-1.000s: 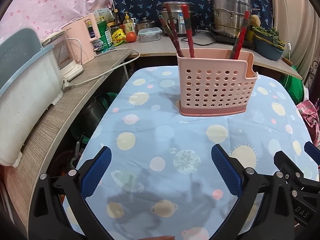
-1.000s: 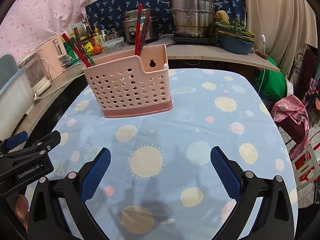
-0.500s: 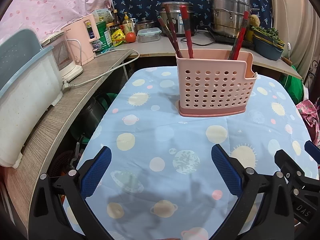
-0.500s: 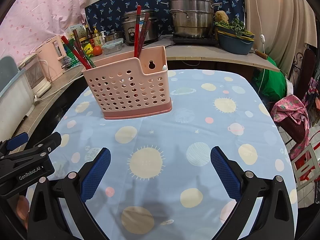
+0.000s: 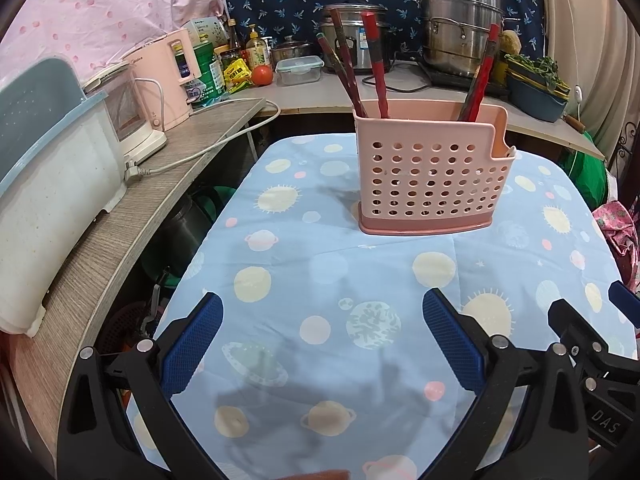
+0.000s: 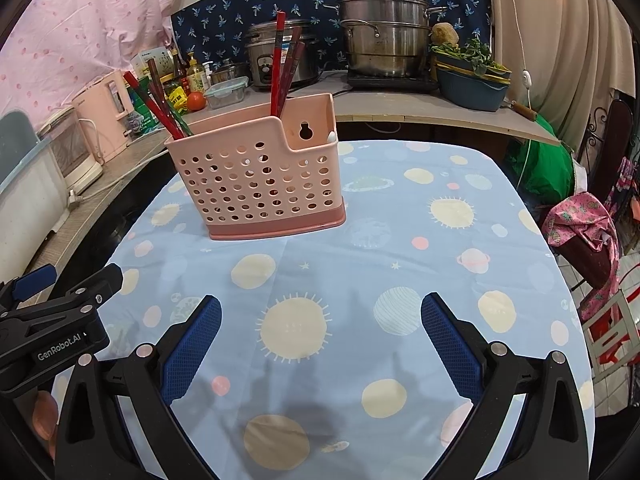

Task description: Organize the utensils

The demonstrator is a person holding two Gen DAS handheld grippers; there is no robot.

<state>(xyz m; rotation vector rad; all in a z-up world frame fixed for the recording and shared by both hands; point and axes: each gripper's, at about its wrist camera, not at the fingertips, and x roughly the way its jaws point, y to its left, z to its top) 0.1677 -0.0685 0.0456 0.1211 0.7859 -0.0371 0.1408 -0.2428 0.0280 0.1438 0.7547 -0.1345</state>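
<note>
Two tools, both spread wide, holding nothing: left tool (image 5: 320,340), right tool (image 6: 320,336), low over near bench (image 6: 440,280).

Pink holder (image 6: 256,184) upright, far centre of bench, well apart from both tools. Left chopstick group (image 5: 352,68) in left compartment; right chopstick group (image 5: 478,76) in right.

No loose utensil visible on cloth; task likely finished or near so. If you regroup, pinch one stick low near rim, lift straight, steady holder with other tool.

Legible: "GenRobot.AI" and "DAS" on tool bodies.
</note>
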